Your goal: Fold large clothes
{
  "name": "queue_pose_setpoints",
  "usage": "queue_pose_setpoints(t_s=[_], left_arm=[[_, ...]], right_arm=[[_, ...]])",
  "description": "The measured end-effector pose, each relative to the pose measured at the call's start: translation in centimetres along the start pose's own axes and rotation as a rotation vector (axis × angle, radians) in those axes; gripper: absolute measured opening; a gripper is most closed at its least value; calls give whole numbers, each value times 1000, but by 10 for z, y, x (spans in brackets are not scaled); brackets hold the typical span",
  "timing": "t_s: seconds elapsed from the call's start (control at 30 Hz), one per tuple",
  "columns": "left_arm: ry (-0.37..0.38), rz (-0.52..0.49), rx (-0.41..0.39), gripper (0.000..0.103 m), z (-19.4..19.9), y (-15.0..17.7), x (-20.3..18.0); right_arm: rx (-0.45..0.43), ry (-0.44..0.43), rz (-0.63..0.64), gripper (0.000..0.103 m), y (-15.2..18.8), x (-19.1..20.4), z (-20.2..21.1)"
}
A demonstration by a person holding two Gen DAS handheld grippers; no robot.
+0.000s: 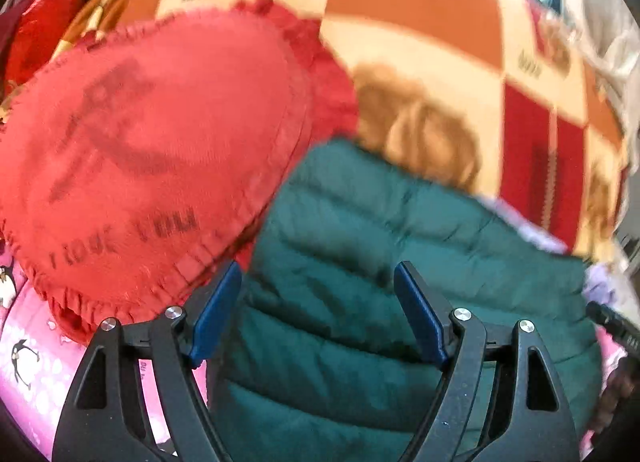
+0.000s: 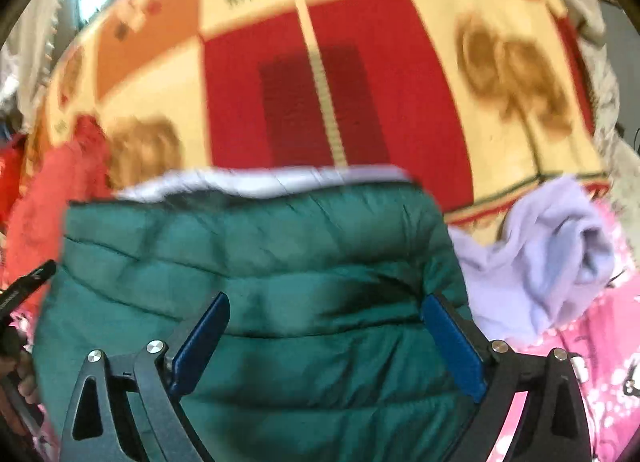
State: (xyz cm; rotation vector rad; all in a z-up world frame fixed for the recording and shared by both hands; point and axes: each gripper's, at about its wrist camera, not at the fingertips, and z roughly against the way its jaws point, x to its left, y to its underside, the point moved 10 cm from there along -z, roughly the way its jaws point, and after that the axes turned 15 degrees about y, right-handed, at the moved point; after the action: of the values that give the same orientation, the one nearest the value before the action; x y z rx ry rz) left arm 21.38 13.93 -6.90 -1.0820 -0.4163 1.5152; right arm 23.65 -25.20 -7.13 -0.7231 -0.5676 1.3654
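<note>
**What I could not make out**

Both views were smeared by motion. The jacket (image 1: pixel 360 262) ran off the bottom edge in each, so I couldn't see its sleeves or hem. The cushion (image 1: pixel 160 142) hid the blanket (image 1: pixel 420 42) behind it, its print half legible. The lilac cloth (image 2: pixel 540 262) was too bunched to identify.

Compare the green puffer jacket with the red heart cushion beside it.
The green puffer jacket is dark green with quilted horizontal ribs; the red heart cushion is red with a frilled edge. The cushion carries dark print; the jacket shows none. Both are soft, padded things lying on the patterned blanket.
</note>
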Motion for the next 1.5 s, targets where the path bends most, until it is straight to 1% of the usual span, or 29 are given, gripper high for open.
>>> queue_pose_setpoints(t_s=[0.03,0.07,0.13,0.17,0.23,0.3,0.33,0.37,0.47,0.5,0.53,0.6,0.63,0.7,0.73,0.77,0.8,0.87,0.93,0.97,1.0,1.07,1.1,1.13,1.2,1.23,1.3,1.47,1.5], left_arm=[[35,3,-1,79,5,0,-7],[65,3,11,79,7,1,-15],[158,-22,78,79,6,16,-41],[173,-58,110,79,4,25,-51],[136,-145,180,79,-8,44,-63],[45,-244,265,80,-26,67,-64],[28,-267,268,81,-29,72,-64],[23,-272,264,81,-31,72,-64],[42,-233,283,81,-24,67,-61],[55,-224,279,81,-17,62,-59],[61,-218,270,81,-13,56,-57],[59,-209,208,81,12,36,-40],[52,-200,195,81,15,31,-34],[60,-126,208,81,23,29,-4],[95,-74,229,81,24,34,7],[136,-20,266,80,24,43,16],[154,18,316,80,19,52,26],[128,20,349,81,14,62,41],[166,48,361,82,9,68,44],[174,58,360,84,8,70,46],[183,66,362,86,4,72,48],[184,70,361,101,-3,74,52],[192,90,368,103,-10,76,57],[239,138,393,103,-19,81,59],[298,196,396,103,-26,81,65],[312,196,402,103,-28,80,63],[328,170,418,103,-31,77,60],[408,156,403,102,-40,70,49],[412,153,402,101,-42,69,48]], right_arm=[[-33,-31,-14,97,-3,6,20],[-44,-47,-16,97,-1,11,30],[-60,-51,12,97,7,23,48],[-57,-41,37,97,11,35,49],[-20,-11,94,97,25,48,37],[73,22,150,100,46,55,8],[141,15,157,103,62,55,-8],[150,-8,134,103,67,53,-13],[168,-35,153,102,66,51,-8],[155,-53,149,102,60,48,1],[125,-67,136,102,53,41,11],[57,-60,105,102,41,19,30],[29,-53,88,102,38,5,35],[12,-56,52,102,40,-16,39],[33,-82,16,102,46,-31,35],[59,-101,-9,102,51,-37,30],[85,-111,-34,102,55,-45,23],[124,-104,-50,102,63,-55,11],[186,-60,-20,102,78,-61,-7],[201,-74,-26,103,81,-60,-12],[210,-92,-43,103,83,-61,-14],[259,-148,-99,103,88,-64,-21],[284,-177,-128,103,91,-68,-23],[308,-206,-156,103,94,-69,-26],[378,-297,-242,103,102,-72,-35],[401,-335,-281,103,106,-73,-38],[413,-402,-333,103,109,-76,-42],[393,-486,-296,103,106,-74,-45],[386,-502,-283,103,105,-74,-46]])
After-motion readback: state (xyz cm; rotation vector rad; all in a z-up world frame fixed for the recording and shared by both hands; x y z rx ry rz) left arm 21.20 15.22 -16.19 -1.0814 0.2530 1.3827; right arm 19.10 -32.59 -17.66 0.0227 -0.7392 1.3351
